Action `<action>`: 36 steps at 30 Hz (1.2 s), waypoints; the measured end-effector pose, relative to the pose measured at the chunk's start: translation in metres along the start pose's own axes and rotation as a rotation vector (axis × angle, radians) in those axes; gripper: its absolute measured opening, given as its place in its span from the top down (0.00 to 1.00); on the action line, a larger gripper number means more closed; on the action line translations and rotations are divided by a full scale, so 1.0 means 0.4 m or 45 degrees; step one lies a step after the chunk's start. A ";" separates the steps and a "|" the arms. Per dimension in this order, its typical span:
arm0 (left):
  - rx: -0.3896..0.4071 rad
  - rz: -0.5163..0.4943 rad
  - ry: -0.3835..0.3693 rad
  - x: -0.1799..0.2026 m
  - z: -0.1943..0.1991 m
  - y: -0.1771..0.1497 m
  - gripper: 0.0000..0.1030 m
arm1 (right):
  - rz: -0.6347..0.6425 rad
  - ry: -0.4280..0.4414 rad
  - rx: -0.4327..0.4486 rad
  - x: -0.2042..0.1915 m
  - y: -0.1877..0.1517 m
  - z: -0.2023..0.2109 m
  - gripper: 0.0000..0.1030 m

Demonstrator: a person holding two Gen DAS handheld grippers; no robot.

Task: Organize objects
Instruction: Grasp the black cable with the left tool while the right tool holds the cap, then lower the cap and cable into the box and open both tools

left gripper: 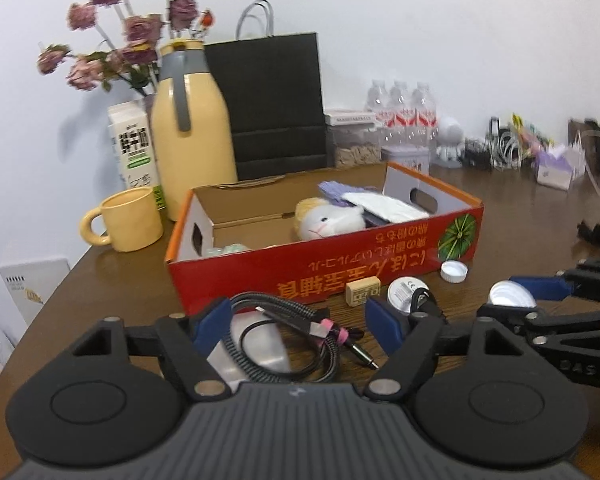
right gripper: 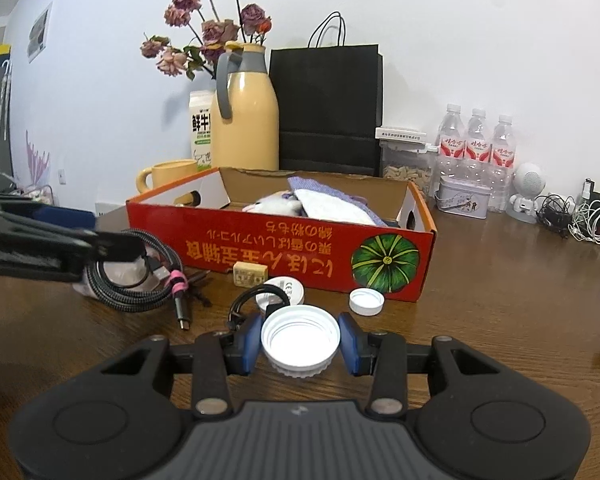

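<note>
A red cardboard box [left gripper: 312, 268] [right gripper: 284, 252] stands on the wooden table, holding a white plush toy [left gripper: 328, 220] and folded cloths [right gripper: 332, 204]. My left gripper [left gripper: 300, 322] is open, its blue pads either side of a coiled braided black cable [left gripper: 284, 336] [right gripper: 140, 280] on a clear bag. My right gripper [right gripper: 300, 340] is shut on a large white lid [right gripper: 300, 338], seen in the left wrist view [left gripper: 510, 294]. In front of the box lie a small tan block [left gripper: 363, 291] [right gripper: 251, 272], a round white charger [left gripper: 406, 289] [right gripper: 280, 290] and a small white cap [left gripper: 454, 271] [right gripper: 366, 301].
Behind the box stand a yellow mug [left gripper: 128, 220], a yellow thermos [left gripper: 190, 128], a milk carton [left gripper: 134, 148], dried flowers, a black paper bag [right gripper: 328, 108], water bottles [right gripper: 476, 148], a tin [right gripper: 464, 198] and tangled cables [right gripper: 572, 216]. The table's left edge [left gripper: 40, 308] is near.
</note>
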State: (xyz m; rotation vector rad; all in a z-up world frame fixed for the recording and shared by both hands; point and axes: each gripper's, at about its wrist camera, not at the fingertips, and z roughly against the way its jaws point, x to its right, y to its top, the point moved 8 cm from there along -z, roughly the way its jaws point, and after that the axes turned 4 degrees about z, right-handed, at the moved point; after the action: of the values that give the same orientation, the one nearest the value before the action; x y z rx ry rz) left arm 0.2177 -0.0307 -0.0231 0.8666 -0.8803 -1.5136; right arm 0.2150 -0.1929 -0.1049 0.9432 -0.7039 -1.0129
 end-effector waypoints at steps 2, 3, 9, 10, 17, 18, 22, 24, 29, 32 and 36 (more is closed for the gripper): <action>-0.026 -0.037 0.029 0.008 -0.025 -0.005 0.26 | -0.007 0.004 0.012 0.001 0.000 0.004 0.62; -0.041 -0.054 0.045 0.011 -0.038 -0.009 0.26 | -0.011 0.006 0.018 0.002 0.000 0.007 0.62; -0.108 -0.159 0.124 0.026 -0.093 -0.031 0.36 | -0.032 0.029 0.052 0.006 0.003 0.018 0.62; -0.114 -0.167 0.133 0.026 -0.097 -0.033 0.40 | -0.037 0.033 0.058 0.007 0.003 0.020 0.62; -0.112 -0.184 0.127 0.032 -0.097 -0.035 0.50 | -0.066 0.067 0.089 0.011 0.004 0.030 0.62; -0.109 -0.174 0.123 0.031 -0.095 -0.034 0.51 | -0.071 0.071 0.094 0.012 0.004 0.032 0.62; -0.095 -0.141 0.110 0.028 -0.085 -0.031 0.51 | -0.082 0.082 0.104 0.014 0.005 0.034 0.62; -0.075 -0.136 0.102 0.032 -0.075 -0.026 0.51 | -0.081 0.084 0.107 0.014 0.005 0.034 0.62; -0.019 -0.117 0.076 0.039 -0.042 0.000 0.51 | -0.071 0.085 0.119 0.012 0.007 0.036 0.62; 0.023 -0.095 0.059 0.038 -0.023 0.026 0.51 | -0.053 0.093 0.114 0.004 0.008 0.036 0.62; 0.083 -0.068 0.037 0.032 -0.008 0.066 0.51 | -0.037 0.100 0.139 -0.001 0.043 0.049 0.62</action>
State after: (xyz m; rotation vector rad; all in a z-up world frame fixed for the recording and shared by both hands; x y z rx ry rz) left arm 0.2311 -0.0463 -0.0017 0.9644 -0.8956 -1.5211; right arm 0.2050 -0.1949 -0.0808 1.0854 -0.6869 -0.9654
